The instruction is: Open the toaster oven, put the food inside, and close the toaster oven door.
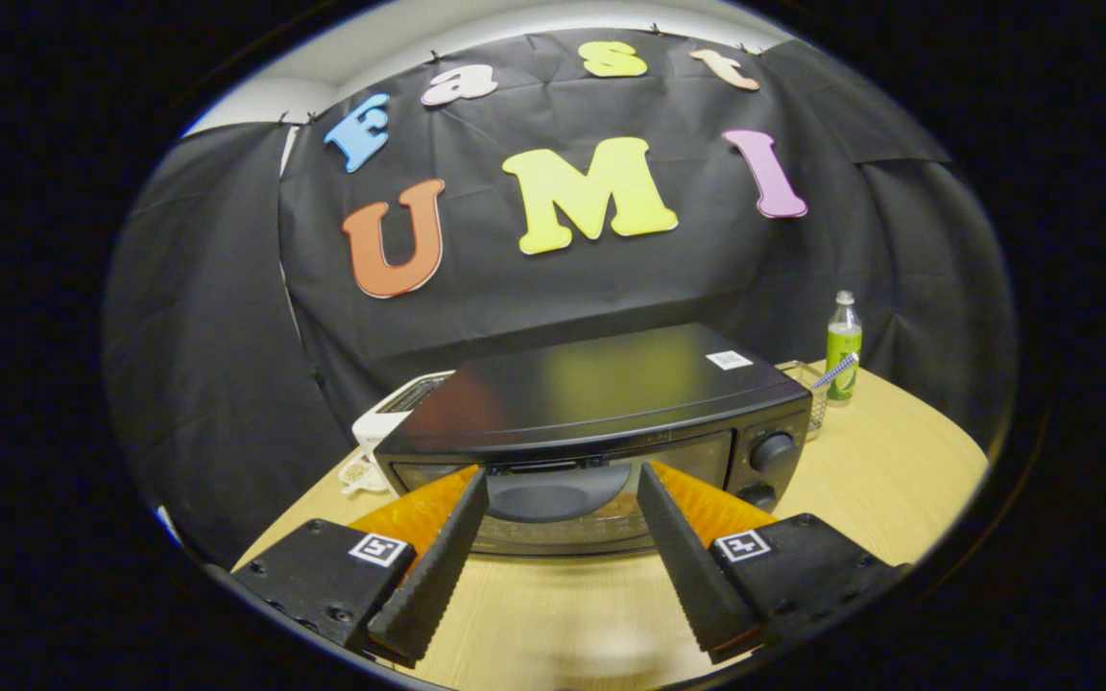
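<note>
Facing the toaster oven (601, 422) on the table (899, 470), the gripper (563, 489) is spread, its 2 fingers flanking the door handle (553, 494) — rigid, probably smooth; grip it mid-span.

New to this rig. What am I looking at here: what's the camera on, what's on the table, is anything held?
This is one fisheye camera riding on a hand-held two-finger gripper, looking forward along its jaws; a person carries it, there is no robot arm. The jaws stand open and hold nothing. Just ahead of them, on a wooden table, sits a black toaster oven with its door closed; the door handle lies between the fingertips, untouched as far as I can tell. Two knobs sit at the oven's right. Beyond the oven on the right stand a green bottle and a small wire basket; a white appliance peeks out behind its left side.
</note>
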The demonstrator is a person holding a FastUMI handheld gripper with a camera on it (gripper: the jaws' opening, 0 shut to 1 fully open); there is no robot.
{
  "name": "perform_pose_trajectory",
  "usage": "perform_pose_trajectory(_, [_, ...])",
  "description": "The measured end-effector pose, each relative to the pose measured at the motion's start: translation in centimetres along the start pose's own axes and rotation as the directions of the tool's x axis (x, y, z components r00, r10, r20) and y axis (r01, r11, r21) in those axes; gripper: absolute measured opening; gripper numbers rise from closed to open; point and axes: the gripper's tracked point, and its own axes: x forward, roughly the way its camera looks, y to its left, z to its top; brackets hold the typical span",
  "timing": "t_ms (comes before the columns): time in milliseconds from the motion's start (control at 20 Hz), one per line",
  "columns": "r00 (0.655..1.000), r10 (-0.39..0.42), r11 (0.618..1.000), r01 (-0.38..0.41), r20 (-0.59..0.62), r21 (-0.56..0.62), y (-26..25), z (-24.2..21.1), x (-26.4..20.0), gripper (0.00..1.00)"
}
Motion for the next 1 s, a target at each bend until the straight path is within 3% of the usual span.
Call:
perform_pose_trajectory(300, [0.988, -0.020, 0.998, 0.029, 0.154, -0.054, 0.6, 4.8, -7.3, 1.00])
perform_pose_trajectory(500, [0.959, -0.032, 0.989, 0.071, 0.281, -0.129, 0.8, 7.8, -14.3, 1.00])
perform_pose_trajectory(1000, [0.919, -0.056, 0.991, 0.099, 0.390, -0.090, -1.9, 8.0, -26.3, 1.00])
